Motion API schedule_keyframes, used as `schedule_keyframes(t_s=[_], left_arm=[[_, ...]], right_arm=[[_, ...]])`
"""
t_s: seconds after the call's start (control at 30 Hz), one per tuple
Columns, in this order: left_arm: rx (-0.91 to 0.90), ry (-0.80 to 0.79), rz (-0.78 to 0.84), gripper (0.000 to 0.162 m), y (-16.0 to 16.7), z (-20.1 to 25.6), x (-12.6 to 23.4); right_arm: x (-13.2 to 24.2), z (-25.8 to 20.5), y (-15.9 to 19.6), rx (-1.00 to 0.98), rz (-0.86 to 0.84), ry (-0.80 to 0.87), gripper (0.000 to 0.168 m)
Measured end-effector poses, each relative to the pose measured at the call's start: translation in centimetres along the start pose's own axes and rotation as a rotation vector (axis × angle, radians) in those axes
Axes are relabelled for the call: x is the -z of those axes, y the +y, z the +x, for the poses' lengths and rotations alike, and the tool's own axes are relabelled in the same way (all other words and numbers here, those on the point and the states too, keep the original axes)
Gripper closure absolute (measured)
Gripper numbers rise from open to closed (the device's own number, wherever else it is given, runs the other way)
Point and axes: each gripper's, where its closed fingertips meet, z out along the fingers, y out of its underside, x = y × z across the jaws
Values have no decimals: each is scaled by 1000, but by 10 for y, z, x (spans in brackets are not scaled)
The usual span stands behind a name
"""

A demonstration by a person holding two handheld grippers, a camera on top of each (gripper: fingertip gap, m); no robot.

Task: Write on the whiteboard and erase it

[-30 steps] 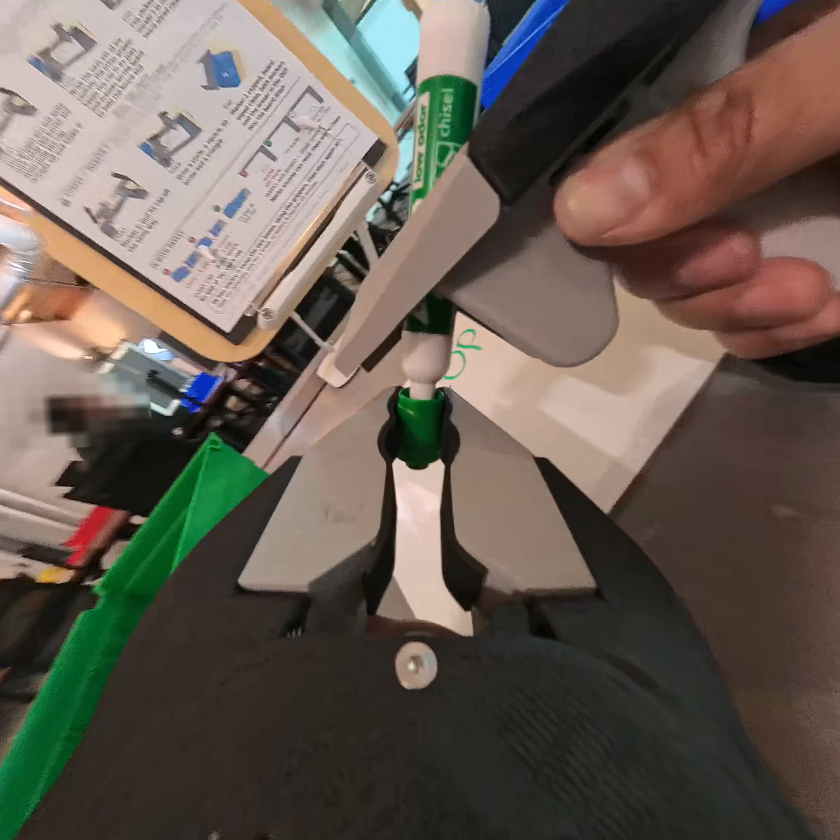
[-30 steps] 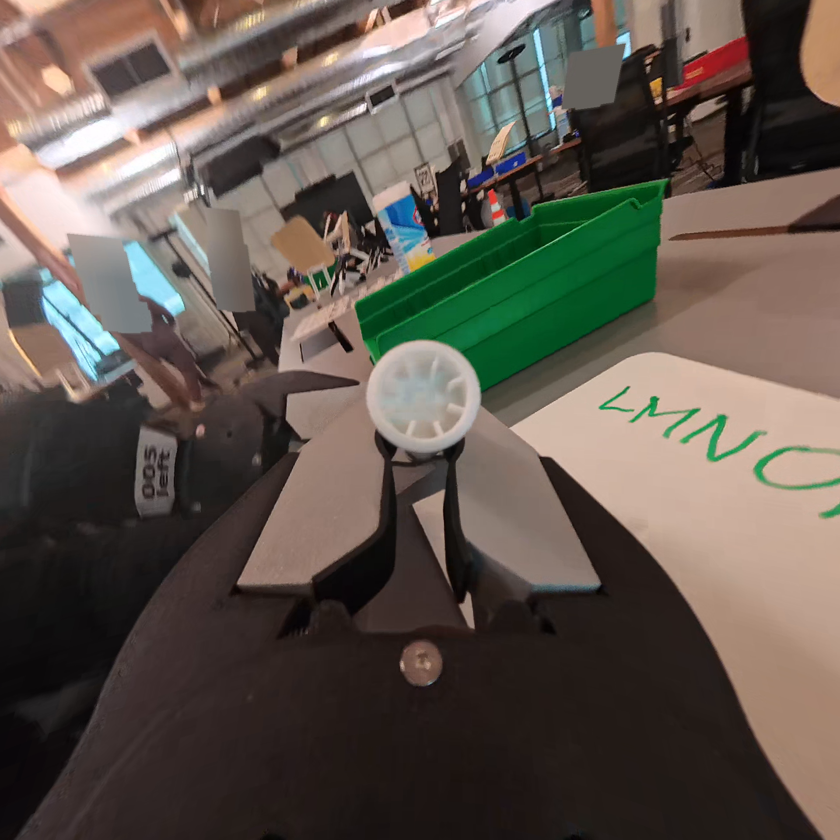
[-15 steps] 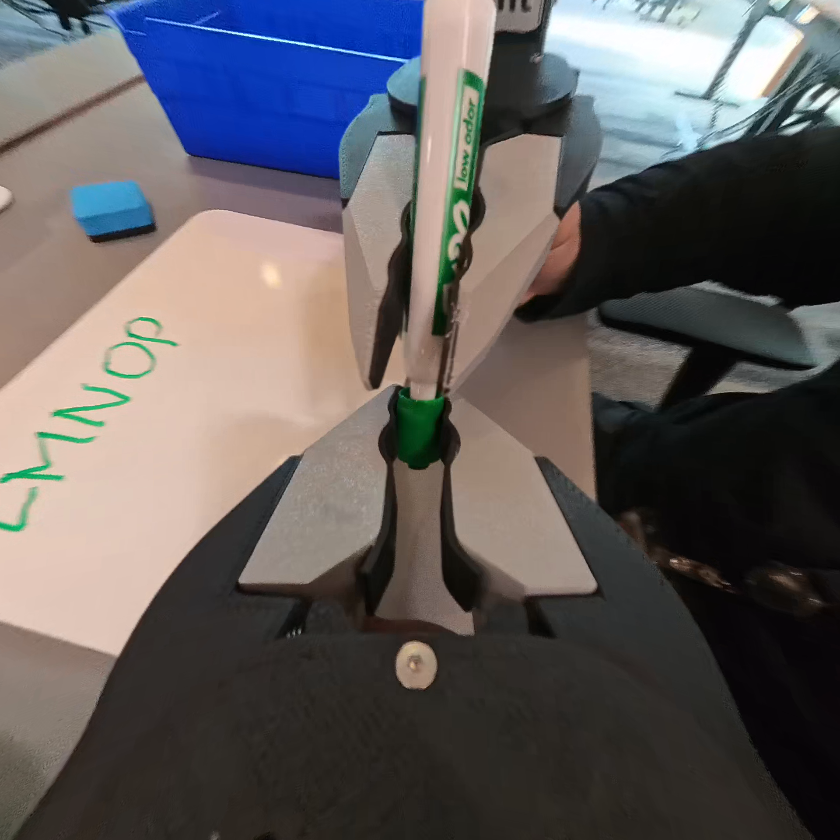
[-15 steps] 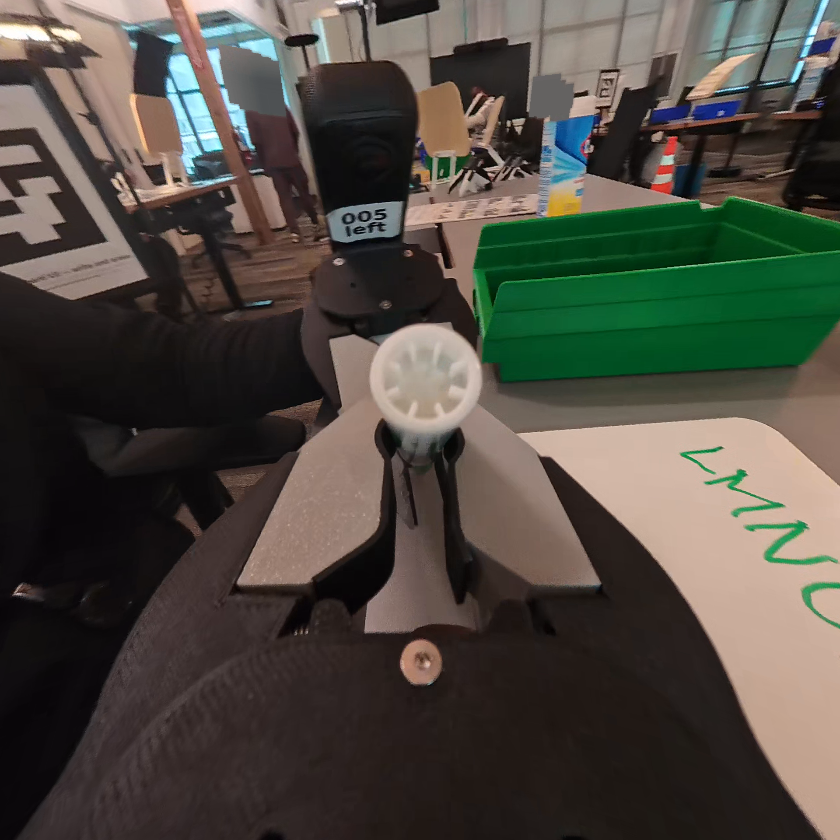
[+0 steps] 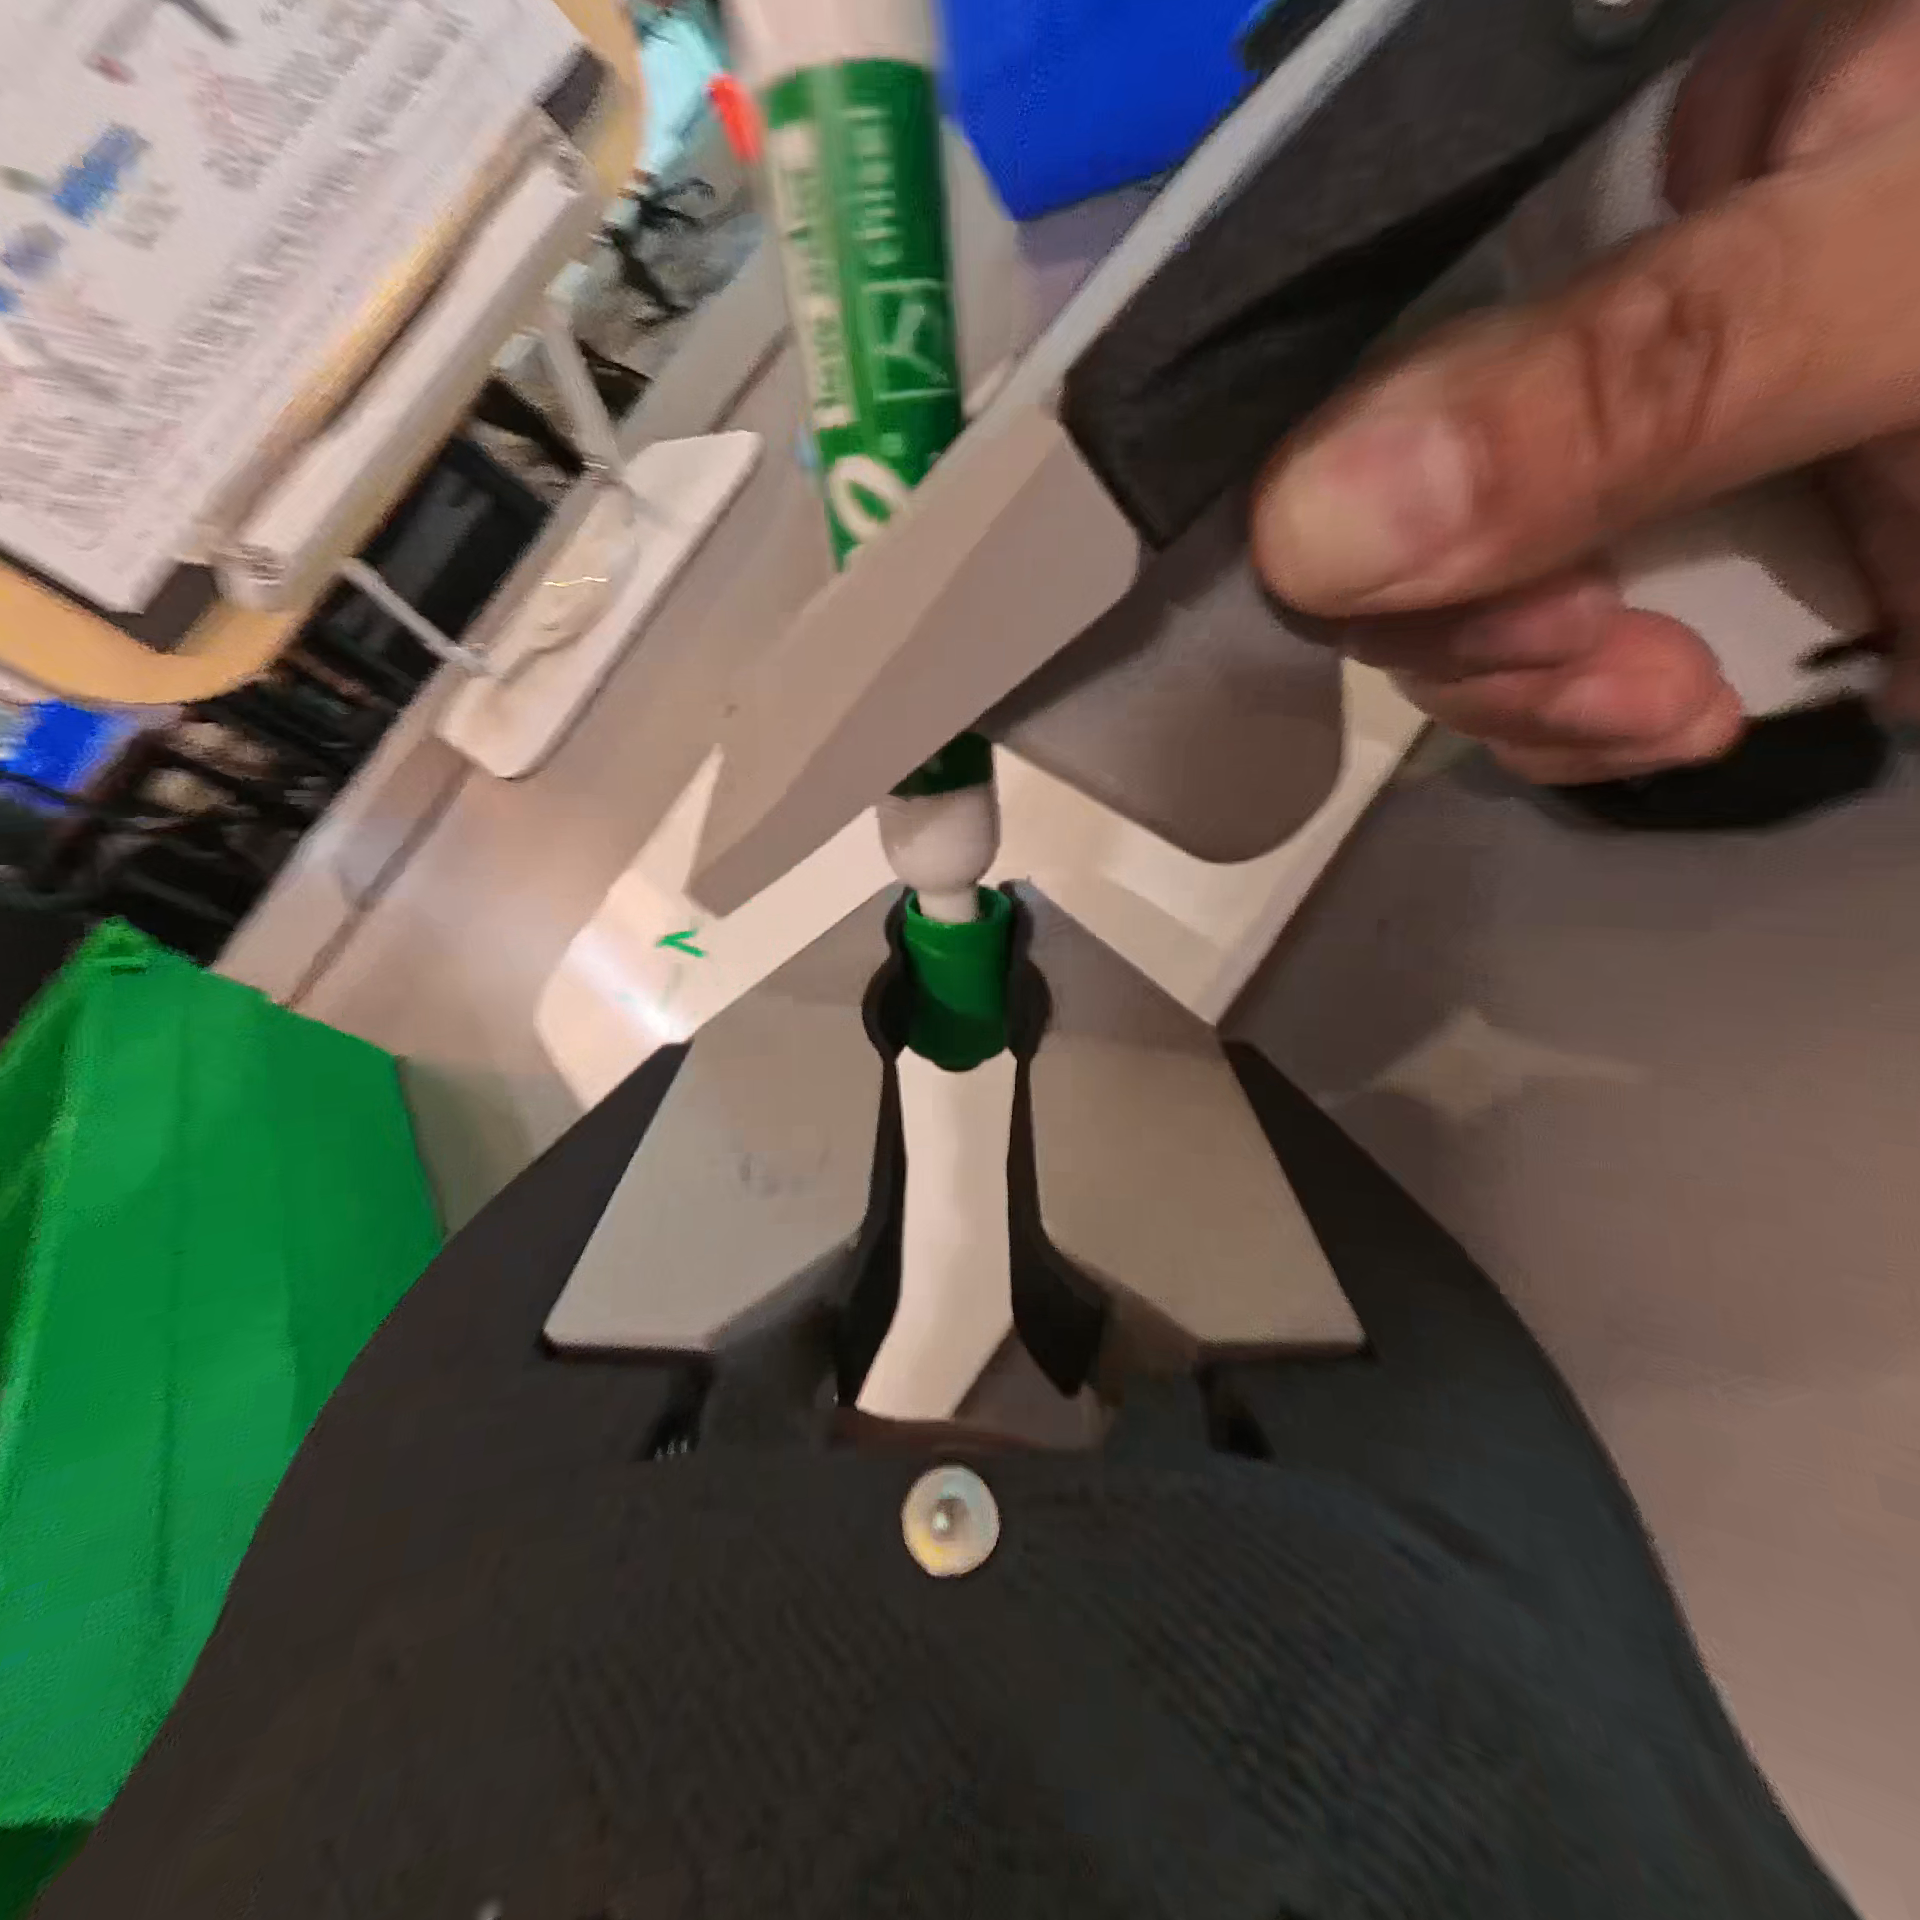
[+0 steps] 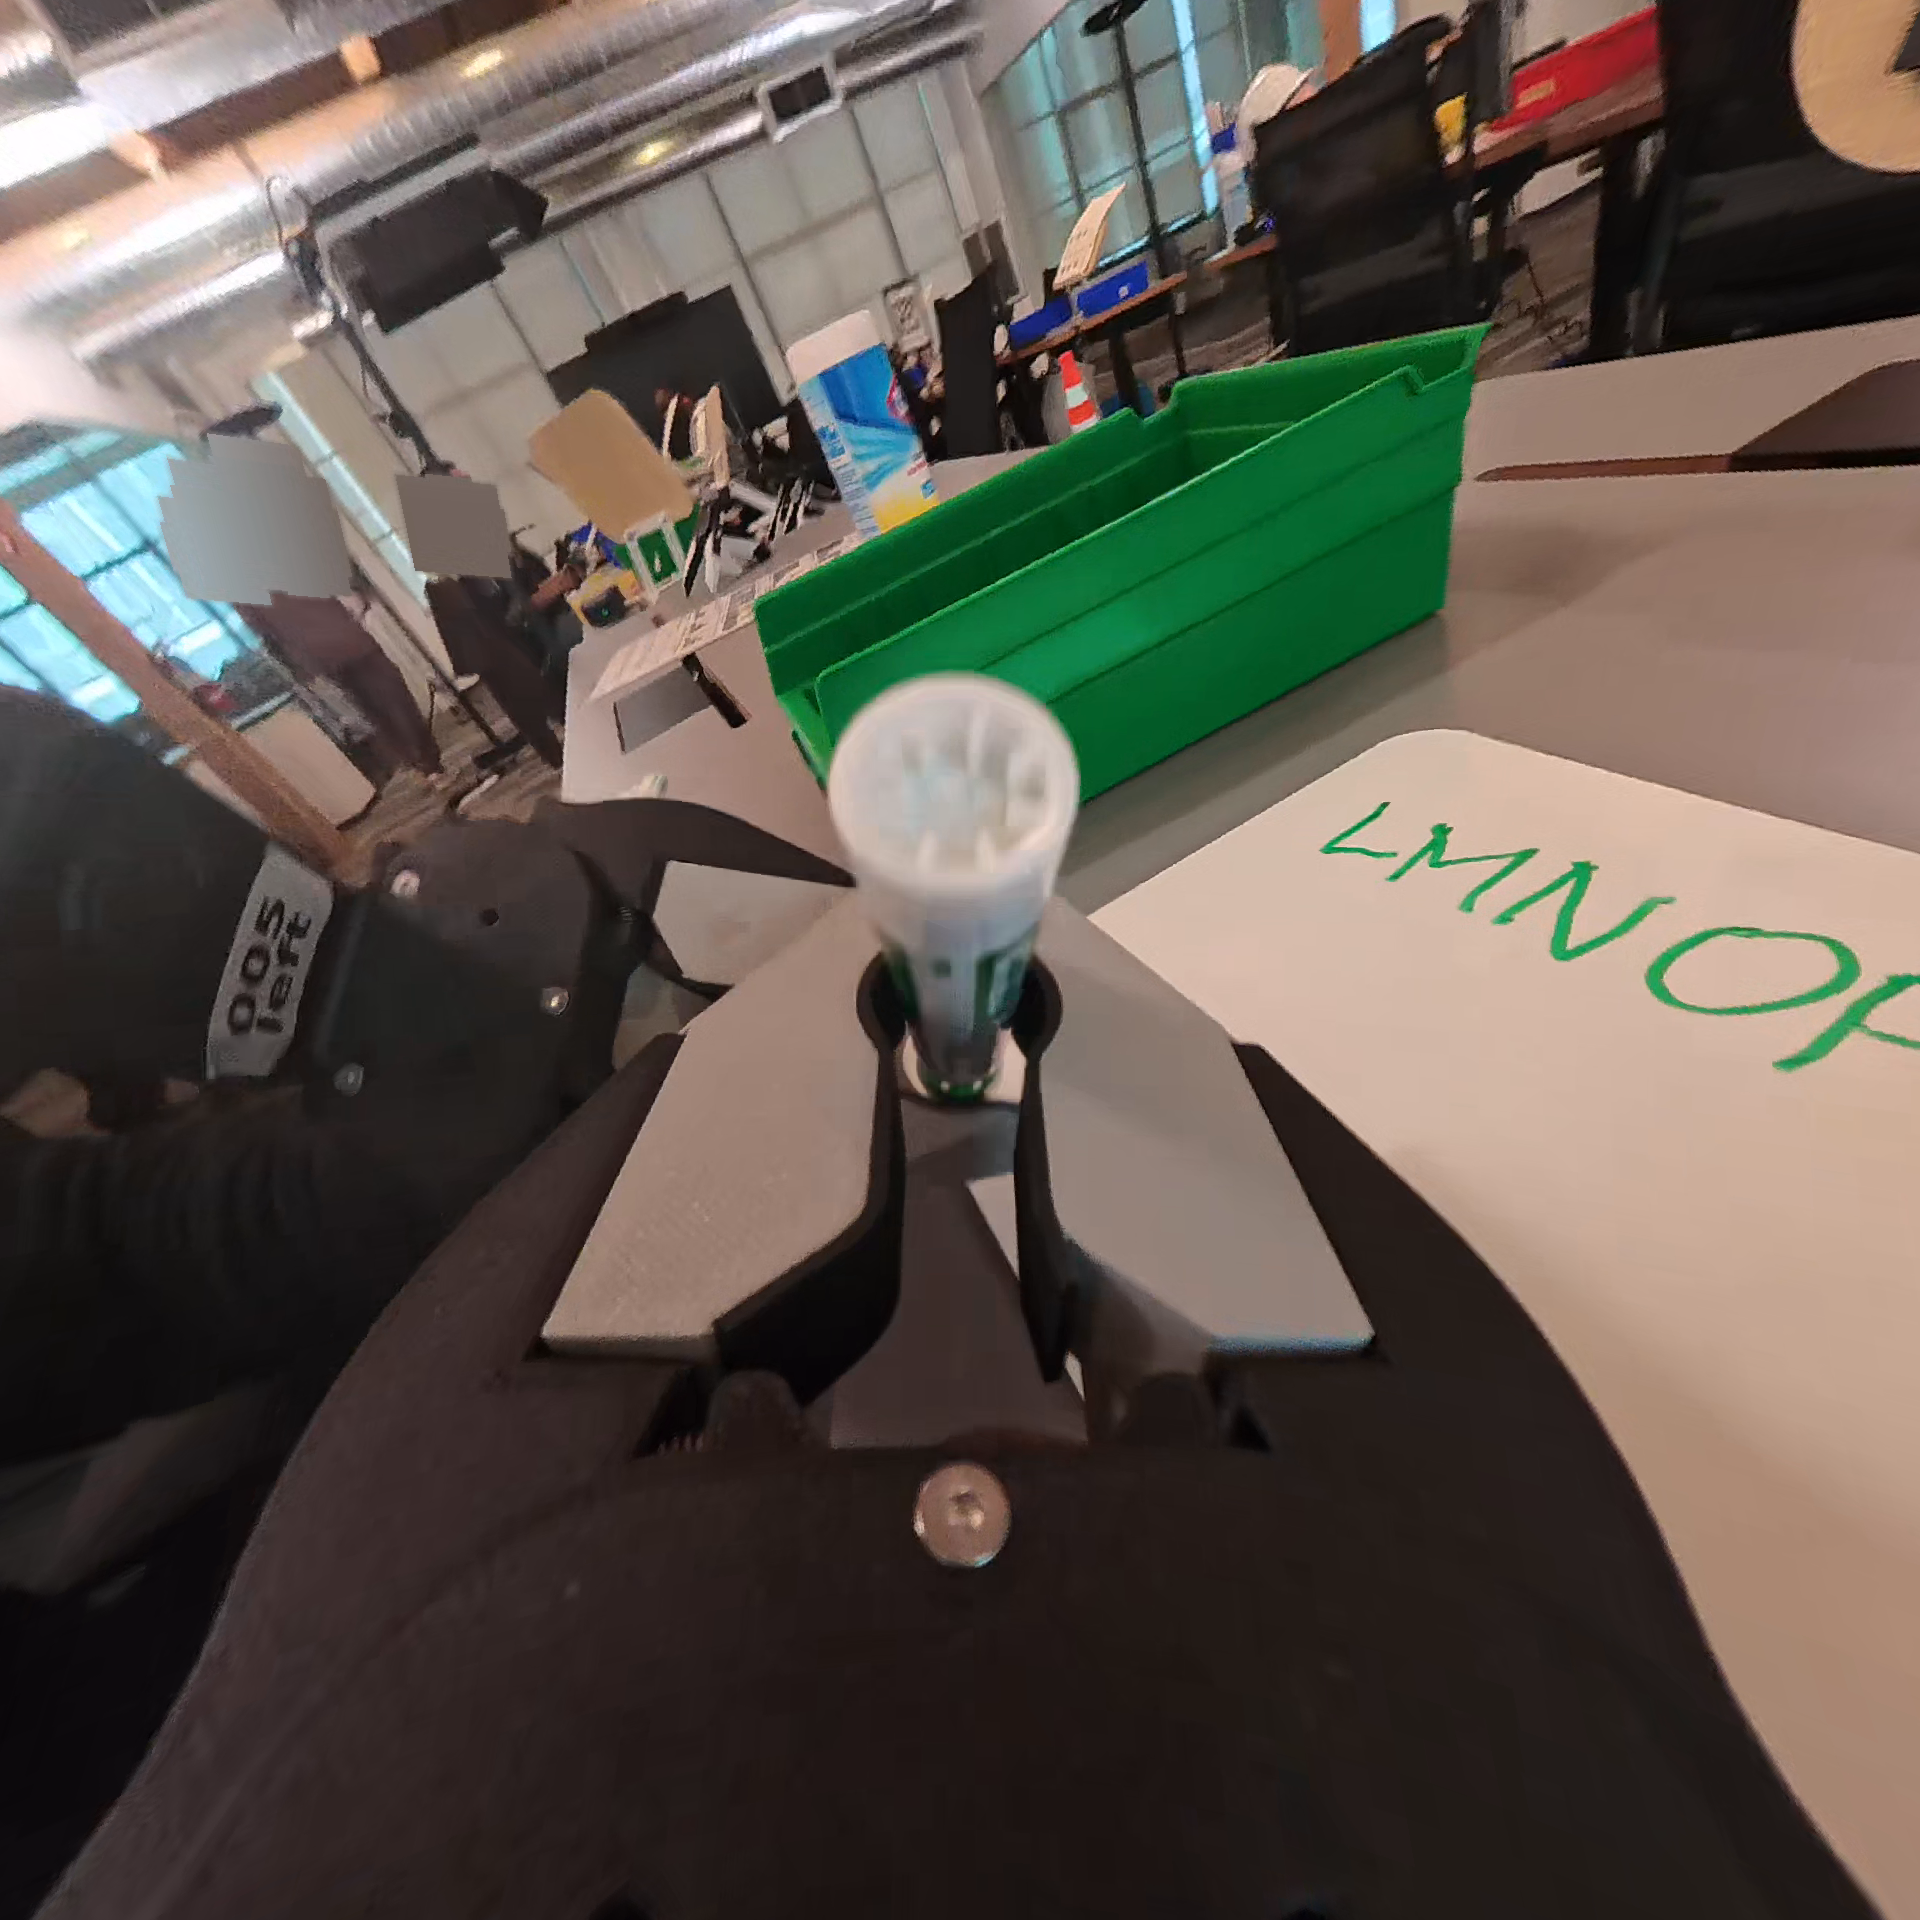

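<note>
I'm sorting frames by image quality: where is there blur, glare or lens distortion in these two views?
Left wrist view: motion blur smears the clipboard and the hand; the green cap stays fairly sharp; a glare patch lies on the whiteboard. Right wrist view: the marker end is soft, the green bin crisper; wide-angle bending tilts the room.
</note>
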Motion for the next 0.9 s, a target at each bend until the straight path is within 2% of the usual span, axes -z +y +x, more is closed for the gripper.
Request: schedule_keyframes(t_s=[0.1,0.17,0.23,0.37,0.53,0.67,0.8,0.9], left_arm=[[243,353,49,151,-16,25,19],[328,474,86,151,-25,24,29],[322,538,92,151,-28,26,35],[444,789,148,151,-36,39,54],[479,735,200,150,-31,29,46],[364,599,111,151,-12,22,29],[249,567,22,150,3,25,22],[179,542,-15,150,10,25,20]], right_arm=[[6,-24,-3,101,-21,-153,153],[11,-38,-9,223,-45,-186,154],[11,-46,-11,295,-81,-213,154],[15,-62,-9,233,-138,-409,153],[10,-49,-7,165,-151,-402,154],[6,-31,7,108,-218,-370,154],[6,-21,20,15,-266,-396,152],[8,-16,28,38,-307,-398,150]])
